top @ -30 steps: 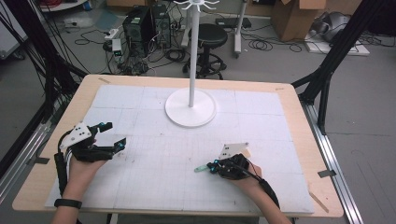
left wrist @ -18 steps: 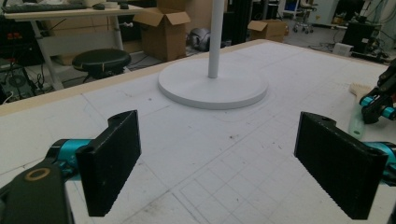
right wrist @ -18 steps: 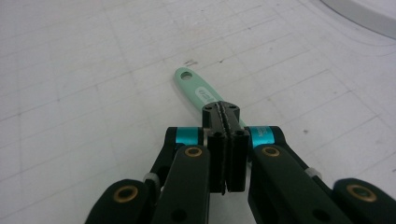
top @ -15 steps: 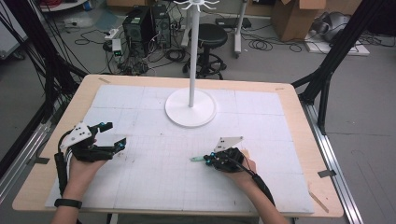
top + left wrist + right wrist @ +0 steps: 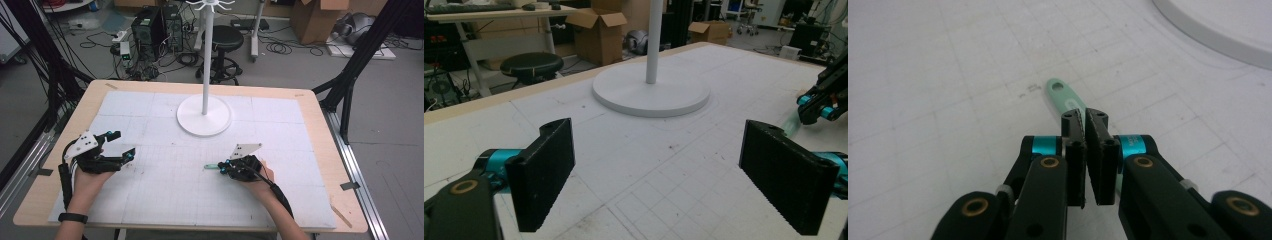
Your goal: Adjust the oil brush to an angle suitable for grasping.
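Mint-green plastic, flat, with a hole in its end: a thin handle [image 5: 1064, 97] lies on the white gridded mat [image 5: 165, 195], near the round white base of the pole stand [image 5: 204, 115]. The right gripper [image 5: 1084, 120] has just been parting its jaws slightly, yet they stand nearly together over the handle (whether the pads press it, I cannot tell). The left gripper [image 5: 656, 172] rests well apart, jaws wide with nothing between.

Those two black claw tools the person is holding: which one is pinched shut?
The right gripper, beside the white stand's base. Its jaws are pinched together over a mint-green handle lying on the table, while the left gripper has its jaws spread wide with nothing between them.
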